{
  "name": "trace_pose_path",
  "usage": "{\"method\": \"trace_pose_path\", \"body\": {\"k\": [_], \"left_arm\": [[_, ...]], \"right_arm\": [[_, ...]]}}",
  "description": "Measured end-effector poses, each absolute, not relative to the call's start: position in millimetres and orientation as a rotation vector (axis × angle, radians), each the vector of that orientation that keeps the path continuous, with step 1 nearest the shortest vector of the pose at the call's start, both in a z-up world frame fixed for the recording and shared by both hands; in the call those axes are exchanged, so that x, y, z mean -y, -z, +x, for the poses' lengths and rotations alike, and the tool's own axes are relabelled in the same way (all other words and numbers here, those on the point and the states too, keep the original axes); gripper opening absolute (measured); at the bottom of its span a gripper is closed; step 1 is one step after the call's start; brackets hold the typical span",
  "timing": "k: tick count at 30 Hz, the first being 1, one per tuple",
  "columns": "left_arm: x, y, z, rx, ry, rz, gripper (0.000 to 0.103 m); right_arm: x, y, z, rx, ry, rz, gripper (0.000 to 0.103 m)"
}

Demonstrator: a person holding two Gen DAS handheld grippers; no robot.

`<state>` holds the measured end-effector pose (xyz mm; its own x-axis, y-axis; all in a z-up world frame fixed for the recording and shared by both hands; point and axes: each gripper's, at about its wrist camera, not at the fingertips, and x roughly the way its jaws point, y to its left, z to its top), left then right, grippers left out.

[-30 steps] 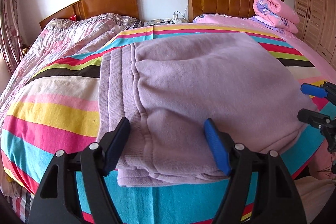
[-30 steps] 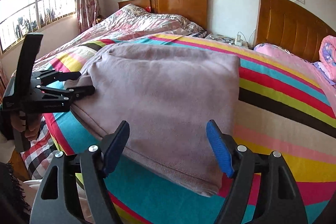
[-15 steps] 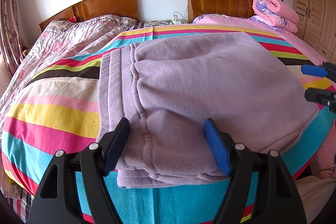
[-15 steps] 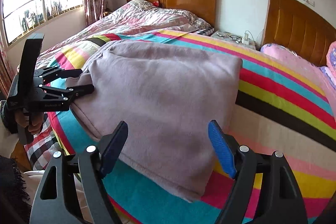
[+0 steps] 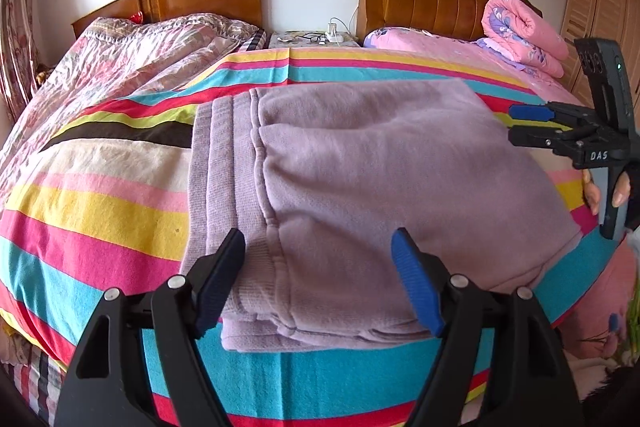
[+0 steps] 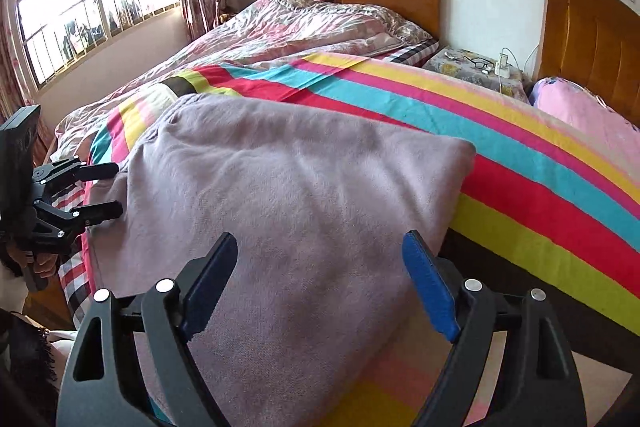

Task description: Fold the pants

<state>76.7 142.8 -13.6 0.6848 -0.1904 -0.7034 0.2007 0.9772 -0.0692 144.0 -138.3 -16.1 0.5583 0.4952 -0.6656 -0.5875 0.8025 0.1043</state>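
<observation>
Right gripper (image 6: 320, 287) withdrawn from the folded pants (image 5: 360, 187) since a second ago, jaws opening, nothing between them; left gripper (image 5: 318, 277) lifted slightly, pants unmoved.

Left gripper: jaws spread and opening, raised over the near waistband end of the pants, pads not pressing the cloth. Right gripper: seen from the left wrist at the right edge, just beside the far fold, apart from it, held by a hand (image 5: 608, 193). Pants: lilac fleece, folded into a flat rectangle, ribbed waistband (image 5: 224, 179) at left, lying on the striped bedspread (image 5: 100, 211) near its front edge. Beyond: floral quilt (image 5: 140, 55), two wooden headboards, rolled pink quilt (image 5: 520, 31).
</observation>
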Motion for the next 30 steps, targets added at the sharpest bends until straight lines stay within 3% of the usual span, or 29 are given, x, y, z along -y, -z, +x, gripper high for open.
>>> {"method": "trace_pose_path", "body": {"k": [5,10,17,22,25,30], "left_arm": [[-120.6,-31.7,129.0,-0.731,0.276,0.049,0.091],[-106.3,2.7,194.1,-0.863,0.251,0.066,0.09],[-109.6,21.1,198.7,-0.883,0.229,0.07,0.091],[-109.0,11.5,179.4,-0.821,0.189,0.082,0.091],[-111.2,-1.4,149.0,-0.736,0.153,0.07,0.101],[-109.7,-16.4,88.9,-0.627,0.104,0.048,0.102]], "right_arm": [[131.6,5.7,192.6,-0.728,-0.677,-0.111,0.084],[119.9,32.9,236.7,-0.83,-0.649,-0.112,0.084],[128.7,50.3,255.5,-0.854,-0.609,-0.107,0.083],[138.5,9.5,208.3,-0.728,-0.439,-0.067,0.085],[146.6,-13.3,149.9,-0.644,-0.419,-0.028,0.087],[150.9,-17.4,48.1,-0.568,-0.425,-0.021,0.087]]}}
